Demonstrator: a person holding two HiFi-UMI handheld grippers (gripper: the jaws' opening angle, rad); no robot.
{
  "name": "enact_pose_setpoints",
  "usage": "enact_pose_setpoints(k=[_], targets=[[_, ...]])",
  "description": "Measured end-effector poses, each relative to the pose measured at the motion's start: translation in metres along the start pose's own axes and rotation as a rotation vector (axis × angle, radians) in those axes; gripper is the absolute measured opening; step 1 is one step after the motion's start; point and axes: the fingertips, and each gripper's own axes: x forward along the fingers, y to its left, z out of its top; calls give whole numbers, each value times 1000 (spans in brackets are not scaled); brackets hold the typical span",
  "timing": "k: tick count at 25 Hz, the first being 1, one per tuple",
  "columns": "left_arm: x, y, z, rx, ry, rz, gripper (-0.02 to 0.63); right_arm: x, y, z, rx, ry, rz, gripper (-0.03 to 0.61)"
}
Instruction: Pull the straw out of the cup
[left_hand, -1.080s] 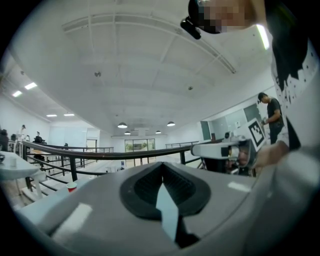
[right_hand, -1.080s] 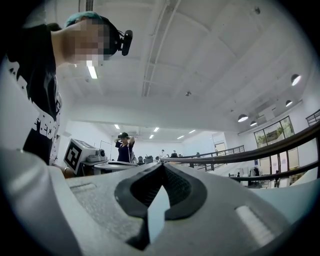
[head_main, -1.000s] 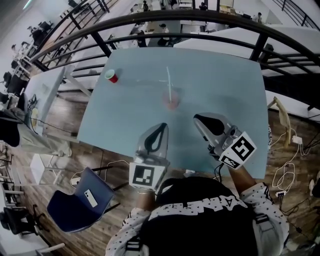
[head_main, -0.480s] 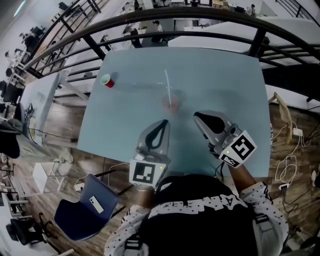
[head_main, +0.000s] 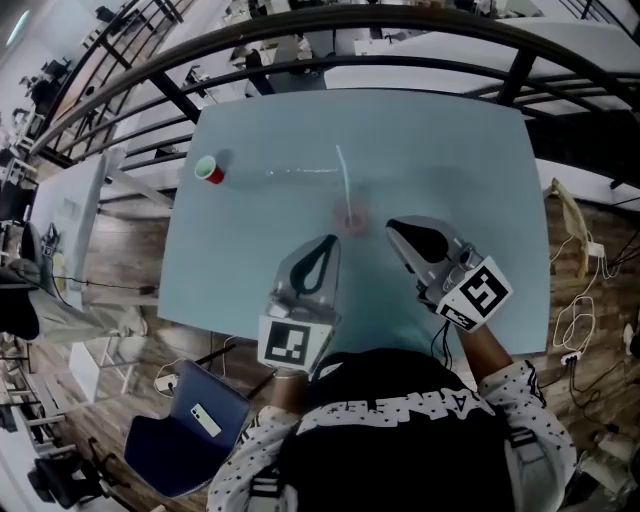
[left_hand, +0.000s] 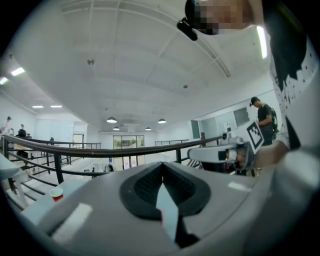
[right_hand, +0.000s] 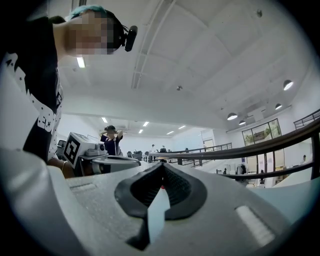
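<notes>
A clear cup (head_main: 351, 219) with a pinkish bottom stands in the middle of the pale blue table (head_main: 450, 160). A white straw (head_main: 343, 175) sticks up out of it and leans toward the far side. My left gripper (head_main: 328, 241) is shut and empty, its tip just short of the cup on the near left. My right gripper (head_main: 391, 224) is also shut and empty, close to the cup's right. In the left gripper view the jaws (left_hand: 161, 166) meet at the tip. The right gripper view shows the same for its jaws (right_hand: 161, 166).
A small red cup (head_main: 209, 171) stands near the table's far left corner, also seen as the red cup (left_hand: 56, 193). A black curved railing (head_main: 300, 35) runs beyond the far edge. A blue chair (head_main: 195, 425) stands at the near left, and cables (head_main: 575, 325) lie on the floor at the right.
Both grippers have come forward over the table, so the gap to the cup has shrunk. Their jaws have stayed shut. The cup and straw have not moved on the table.
</notes>
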Motion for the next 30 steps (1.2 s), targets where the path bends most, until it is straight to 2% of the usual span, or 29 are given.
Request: enact_pose_setpoints(k=[15, 18, 23, 30], targets=[[37, 51, -13, -23, 16, -32, -11, 51, -36, -30, 13, 69, -42, 0], [45, 58, -16, -49, 16, -37, -11, 57, -44, -39, 20, 86, -44, 0], [61, 66, -28, -31, 43, -46, -11, 70, -62, -52, 23, 109, -60, 0], [73, 79, -38, -66, 58, -80, -11, 94, -73, -61, 27, 131, -78, 0]])
